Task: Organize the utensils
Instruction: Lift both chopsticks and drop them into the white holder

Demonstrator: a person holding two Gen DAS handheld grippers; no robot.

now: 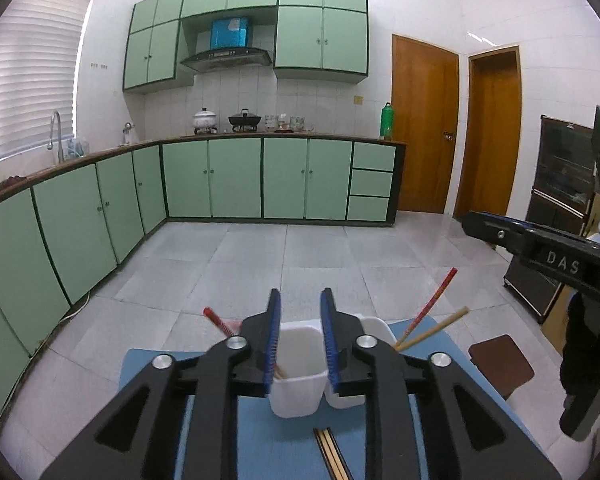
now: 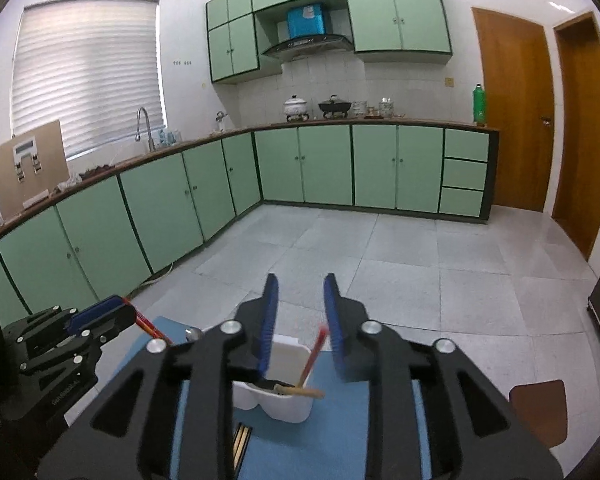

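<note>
Sitting in the white cups [image 1: 296,376] are some chopsticks [image 1: 432,308], more are waiting nearby [image 1: 332,454], both claws [image 1: 300,336] [image 2: 300,320] are hanging open and empty.

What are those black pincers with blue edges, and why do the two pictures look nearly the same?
There is no robot: a person holds one claw in each hand, with a camera on each looking along its fingers. One picture comes from the left claw, the other from the right claw; each also shows the other claw at its edge. Both are open and hold nothing. Below them lies a blue mat with white holders on it. A red chopstick and a tan one lean in the holders. More chopsticks lie flat on the mat, not yet sorted.
</note>
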